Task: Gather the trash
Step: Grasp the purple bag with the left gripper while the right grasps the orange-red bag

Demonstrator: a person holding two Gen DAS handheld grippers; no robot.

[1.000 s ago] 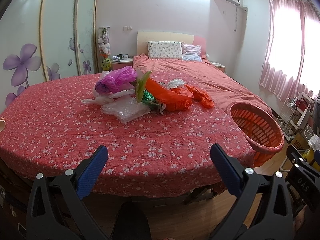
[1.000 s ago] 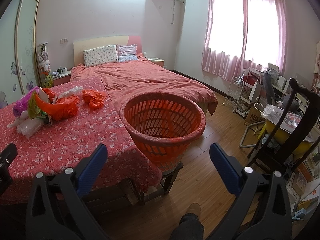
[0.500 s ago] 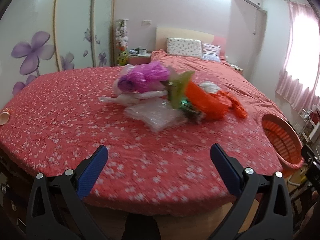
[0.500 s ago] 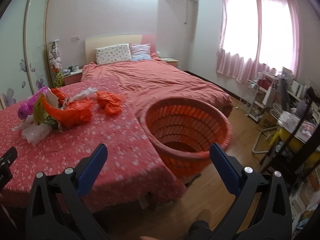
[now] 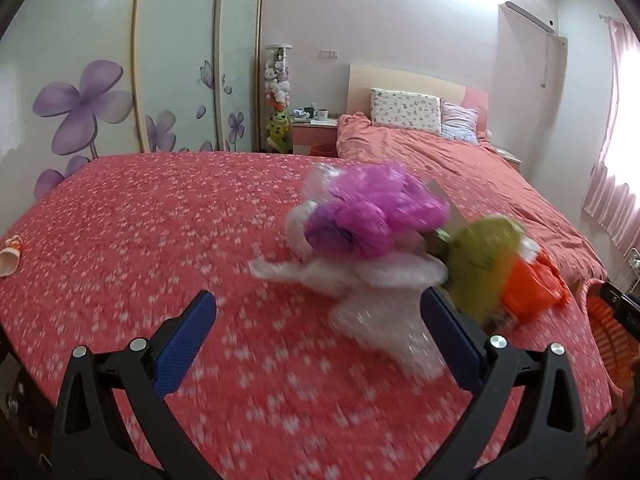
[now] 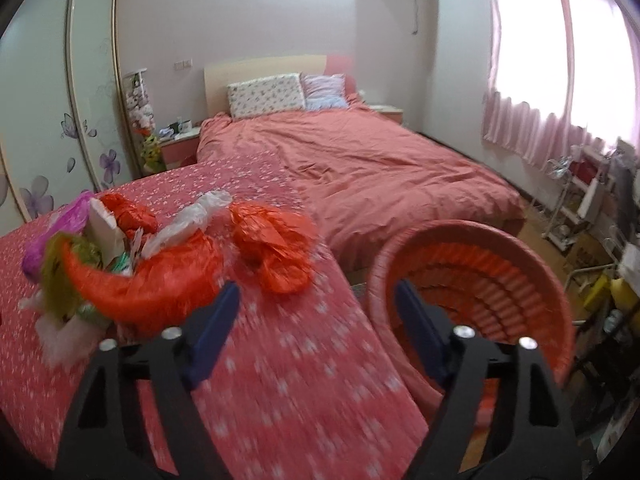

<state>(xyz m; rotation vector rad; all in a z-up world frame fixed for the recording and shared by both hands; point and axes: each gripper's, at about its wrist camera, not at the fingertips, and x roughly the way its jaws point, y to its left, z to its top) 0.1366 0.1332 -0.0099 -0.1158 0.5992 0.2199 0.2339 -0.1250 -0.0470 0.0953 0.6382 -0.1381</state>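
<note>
A heap of trash lies on the red flowered table [image 5: 120, 240]: a purple bag [image 5: 372, 212], clear plastic [image 5: 380, 316], a green wrapper [image 5: 484, 256] and an orange bag [image 5: 528, 288]. My left gripper [image 5: 316, 320] is open just short of the clear plastic, nothing between its blue pads. In the right wrist view the big orange bag [image 6: 160, 276], a smaller crumpled orange bag [image 6: 276, 244] and a white bag [image 6: 192, 216] lie ahead. My right gripper [image 6: 316, 300] hovers over the table's right edge beside the orange basket [image 6: 520, 264]; its jaws are closing with nothing between them.
A bed [image 6: 360, 160] with red cover and pillows stands behind the table. Wardrobe doors [image 5: 80, 80] with purple flowers line the left wall. A small white and orange object [image 5: 10, 256] lies at the table's left edge. Shelves and clutter [image 6: 592, 208] stand under the pink curtains.
Both grippers have moved forward and leftward toward the trash heap, which now looks larger. The right gripper's jaws have narrowed. The basket has slid to the right in both views.
</note>
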